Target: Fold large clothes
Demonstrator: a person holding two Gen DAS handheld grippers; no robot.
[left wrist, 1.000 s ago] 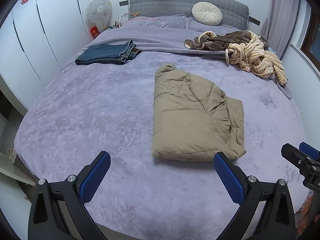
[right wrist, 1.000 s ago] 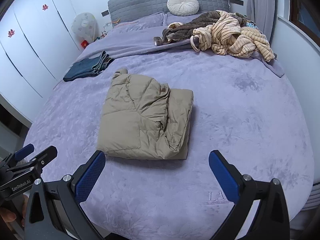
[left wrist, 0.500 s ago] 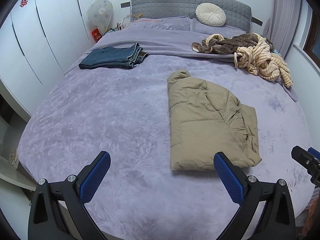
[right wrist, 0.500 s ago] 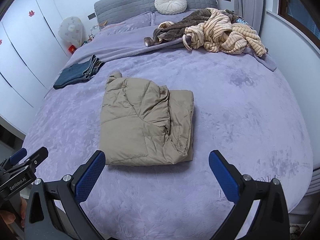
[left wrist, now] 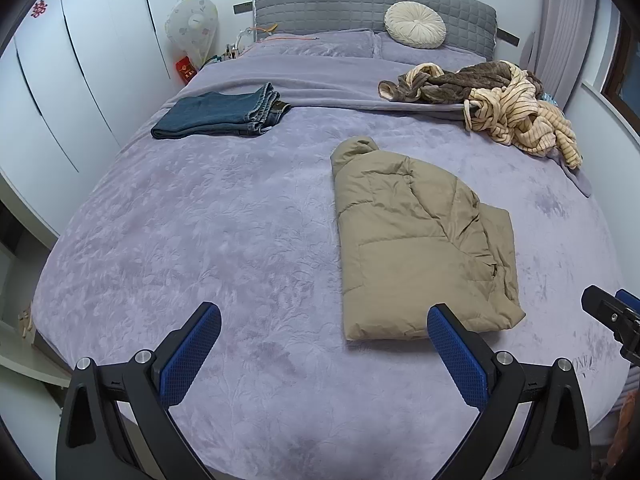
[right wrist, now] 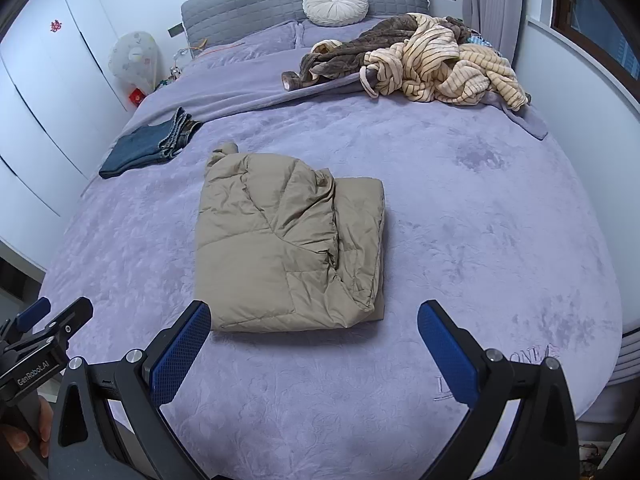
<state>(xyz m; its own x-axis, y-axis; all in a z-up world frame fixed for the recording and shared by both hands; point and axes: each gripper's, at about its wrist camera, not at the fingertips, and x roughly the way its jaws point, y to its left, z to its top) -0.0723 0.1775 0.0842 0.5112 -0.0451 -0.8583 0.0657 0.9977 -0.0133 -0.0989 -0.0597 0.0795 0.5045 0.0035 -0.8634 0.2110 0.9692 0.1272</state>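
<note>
A wide bed covered in a lilac embossed plush blanket (left wrist: 208,240) fills both views, with a grey quilted headboard (left wrist: 360,4) at its far end and white wardrobe doors (left wrist: 80,64) along the left wall. On the far right part of the bed a tangled heap of brown and cream-striped fleece garments (right wrist: 420,60) lies unfolded, well apart from the rest. A round cream pleated cushion (right wrist: 335,3) leans against the headboard. A folded pair of dark blue jeans (left wrist: 224,116) lies near the left edge.

The folded khaki quilted puffer jacket (right wrist: 288,248) rests in the middle of the bed, nothing touching it. Its long axis runs from the foot of the bed toward the headboard, the narrower rolled end pointing to the headboard, the broad squared end toward the cameras. A second layer shows along its right side, where the folds overlap and their inner edges are hidden.

The left gripper (left wrist: 320,356) hovers over the near bed edge with its blue-padded fingers (left wrist: 192,352) spread wide and empty; the jacket's near corner sits just behind its right finger. The right gripper (right wrist: 314,352) is likewise wide apart, holding nothing, just short of the jacket. Embroidered lettering on the blanket behind the right gripper is partly cut off. A fingertip shows at the lower left corner of the right view.
</note>
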